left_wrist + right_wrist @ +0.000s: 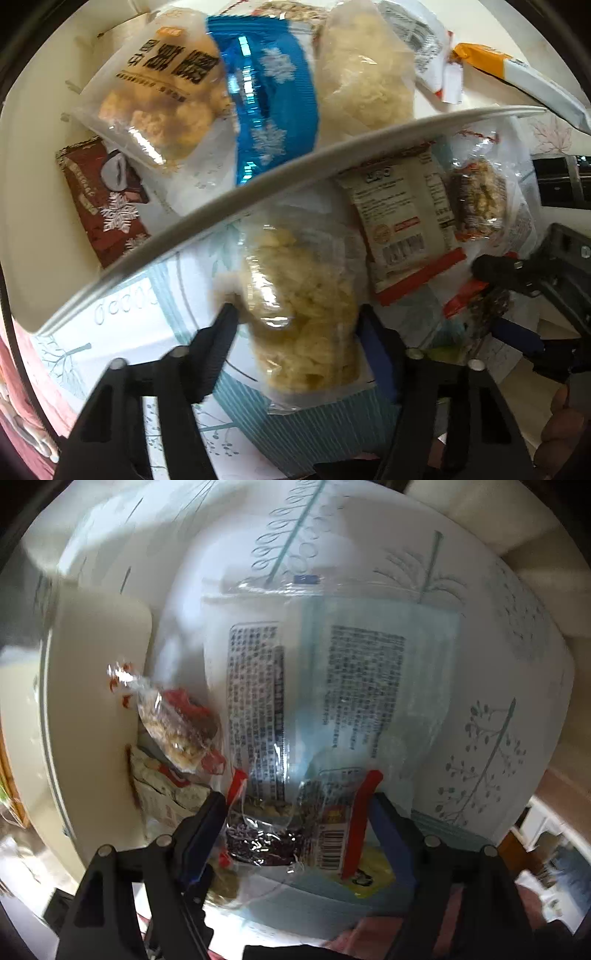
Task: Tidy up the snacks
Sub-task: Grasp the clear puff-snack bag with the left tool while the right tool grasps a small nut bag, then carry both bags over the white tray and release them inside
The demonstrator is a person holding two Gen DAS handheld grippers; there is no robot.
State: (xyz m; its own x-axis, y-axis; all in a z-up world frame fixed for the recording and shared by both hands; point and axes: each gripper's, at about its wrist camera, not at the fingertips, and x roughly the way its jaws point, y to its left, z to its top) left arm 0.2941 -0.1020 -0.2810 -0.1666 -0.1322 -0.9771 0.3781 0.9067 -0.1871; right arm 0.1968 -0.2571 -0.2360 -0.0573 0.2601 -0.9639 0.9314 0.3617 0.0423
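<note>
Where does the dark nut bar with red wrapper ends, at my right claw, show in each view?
Left wrist: dark nut bar at far right, mid-height.
Right wrist: bottom centre.
Shared landmark: white tray rim, left of the bar in both.

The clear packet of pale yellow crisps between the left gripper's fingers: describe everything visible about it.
The clear packet of pale yellow crisps is a glossy transparent plastic bag, plump with wavy chips, sealed flat at its near end. It lies on the leaf-printed tablecloth, just outside the white tray's rim, between the left gripper's black fingers.
</note>
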